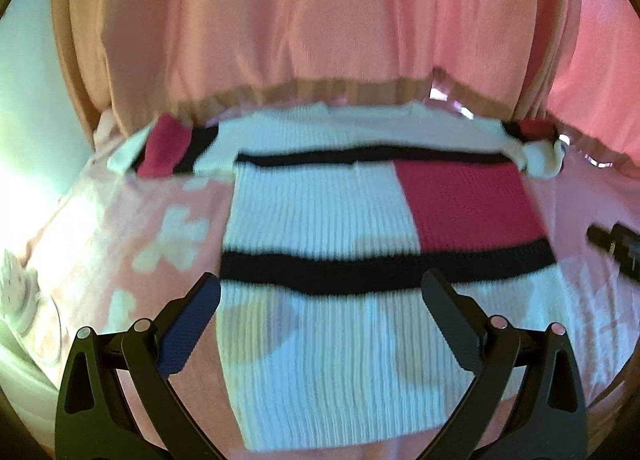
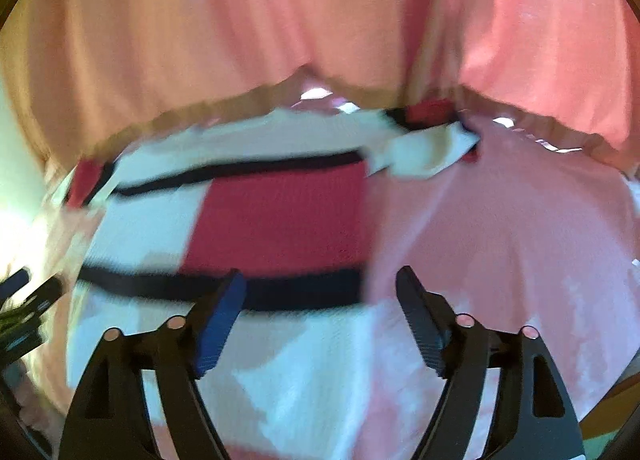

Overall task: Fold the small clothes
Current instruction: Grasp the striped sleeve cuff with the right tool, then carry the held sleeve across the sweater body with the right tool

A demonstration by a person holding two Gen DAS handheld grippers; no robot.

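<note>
Both tongs hang spread and empty — left tongs (image 1: 320, 292) over the hem, right tongs (image 2: 320, 286) at the right edge. The knit sweater (image 1: 320, 219) lies flat on the bed (image 1: 580, 300), sleeves out toward the curtain (image 1: 280, 19) — no fold made yet.

Left gripper (image 1: 320, 292) and right gripper (image 2: 320, 286): black skeletal arms with triangular cutouts, silver pivot pins, one blue textured pad, the other pad seemingly black.
</note>
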